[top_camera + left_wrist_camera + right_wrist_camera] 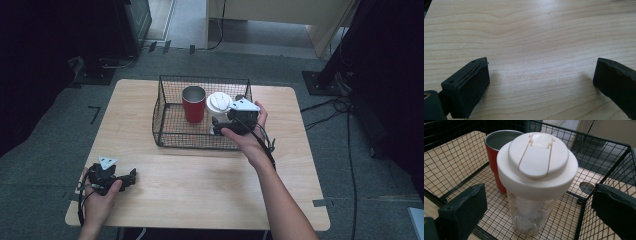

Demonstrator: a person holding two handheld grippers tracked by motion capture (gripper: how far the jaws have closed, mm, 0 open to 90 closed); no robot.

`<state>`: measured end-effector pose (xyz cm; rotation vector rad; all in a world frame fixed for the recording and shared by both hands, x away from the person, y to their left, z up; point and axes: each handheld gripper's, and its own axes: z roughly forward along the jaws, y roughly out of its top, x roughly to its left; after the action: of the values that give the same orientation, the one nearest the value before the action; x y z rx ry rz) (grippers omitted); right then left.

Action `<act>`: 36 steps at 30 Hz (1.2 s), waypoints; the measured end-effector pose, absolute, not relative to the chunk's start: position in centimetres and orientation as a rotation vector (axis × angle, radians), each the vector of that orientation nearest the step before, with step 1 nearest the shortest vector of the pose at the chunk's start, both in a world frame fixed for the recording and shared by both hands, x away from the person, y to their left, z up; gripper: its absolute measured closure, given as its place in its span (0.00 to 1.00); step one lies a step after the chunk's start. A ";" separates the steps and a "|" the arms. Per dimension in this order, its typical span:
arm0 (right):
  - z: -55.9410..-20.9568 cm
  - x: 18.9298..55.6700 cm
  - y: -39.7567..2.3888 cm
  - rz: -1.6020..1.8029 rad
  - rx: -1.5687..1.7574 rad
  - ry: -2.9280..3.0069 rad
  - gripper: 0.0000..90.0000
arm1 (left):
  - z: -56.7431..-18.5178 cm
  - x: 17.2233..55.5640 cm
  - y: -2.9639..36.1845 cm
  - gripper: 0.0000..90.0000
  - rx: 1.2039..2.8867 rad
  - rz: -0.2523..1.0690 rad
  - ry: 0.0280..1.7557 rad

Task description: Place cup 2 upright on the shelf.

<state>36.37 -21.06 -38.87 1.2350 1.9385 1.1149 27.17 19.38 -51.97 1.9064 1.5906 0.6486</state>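
A clear shaker bottle [534,195] with a wide white lid stands upright inside the wire basket [165,135], just beside a red cup [194,104]. The right gripper [222,122] sits at the basket's near right corner, its jaws spread wide either side of the bottle without touching it. The left gripper [131,177] rests on the bare table [200,190] near the front left edge, jaws wide apart and holding nothing.

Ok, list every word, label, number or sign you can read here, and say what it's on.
None can be read.
White lid of the clear bottle: plain, no lettering.
Red cup: no print seen.
Wire basket and wooden table: unmarked.
Both grippers, left and right: no label seen.
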 end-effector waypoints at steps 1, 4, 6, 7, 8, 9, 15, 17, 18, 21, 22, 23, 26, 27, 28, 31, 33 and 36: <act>-38.8 36.2 -21.2 1.119 1.233 1.935 0.00 | -52.0 27.2 19.4 0.02 1.907 0.649 1.590; -38.5 35.7 -21.8 1.129 1.229 1.921 0.00 | -52.0 27.2 19.4 0.02 1.908 0.648 1.590; -38.4 35.3 -22.2 1.139 1.227 1.911 0.00 | -52.0 27.2 19.4 0.02 1.908 0.648 1.590; -38.3 35.1 -22.4 1.147 1.229 1.906 0.00 | -52.0 27.2 19.4 0.02 1.908 0.648 1.590; -38.3 34.9 -22.6 1.152 1.229 1.901 0.00 | -52.0 27.2 19.4 0.02 1.909 0.648 1.590; -38.2 34.8 -22.7 1.155 1.225 1.897 0.00 | -52.0 27.2 19.4 0.02 1.909 0.648 1.590; -38.3 33.7 -24.0 1.173 1.234 1.872 0.00 | -52.0 27.2 19.4 0.02 1.909 0.648 1.590; -38.3 33.3 -24.4 1.175 1.239 1.864 0.00 | -52.0 27.2 19.4 0.02 1.908 0.648 1.590; -38.4 33.1 -24.7 1.176 1.240 1.859 0.00 | -52.0 27.2 19.4 0.02 1.908 0.649 1.590; -38.5 32.5 -25.5 1.176 1.252 1.843 0.00 | -52.0 27.2 19.4 0.02 1.908 0.649 1.590; -38.6 32.4 -25.7 1.175 1.254 1.840 0.00 | -52.0 27.2 19.4 0.02 1.908 0.649 1.590; -38.6 32.3 -25.9 1.176 1.257 1.835 0.00 | -52.0 27.2 19.4 0.02 1.907 0.649 1.590; -38.8 31.8 -26.7 1.174 1.271 1.820 0.00 | -52.0 27.2 19.4 0.02 1.907 0.649 1.590; -38.9 31.7 -27.0 1.171 1.274 1.815 0.00 | -52.0 27.2 19.4 0.02 1.909 0.648 1.590; -39.0 31.5 -27.2 1.171 1.280 1.812 0.00 | -52.0 27.2 19.4 0.02 1.907 0.649 1.590; -39.3 31.1 -27.9 1.171 1.292 1.800 0.00 | -52.0 27.2 19.4 0.02 1.907 0.649 1.590; -39.5 30.8 -28.4 1.171 1.299 1.792 0.00 | -52.0 27.2 19.4 0.02 1.907 0.649 1.591; -39.8 30.4 -29.1 1.173 1.315 1.784 0.00 | -52.0 27.2 19.4 0.02 1.907 0.648 1.591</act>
<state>30.43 -29.06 -39.75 1.3147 1.7838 1.1730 27.17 19.39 -51.97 1.9075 1.5908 0.6482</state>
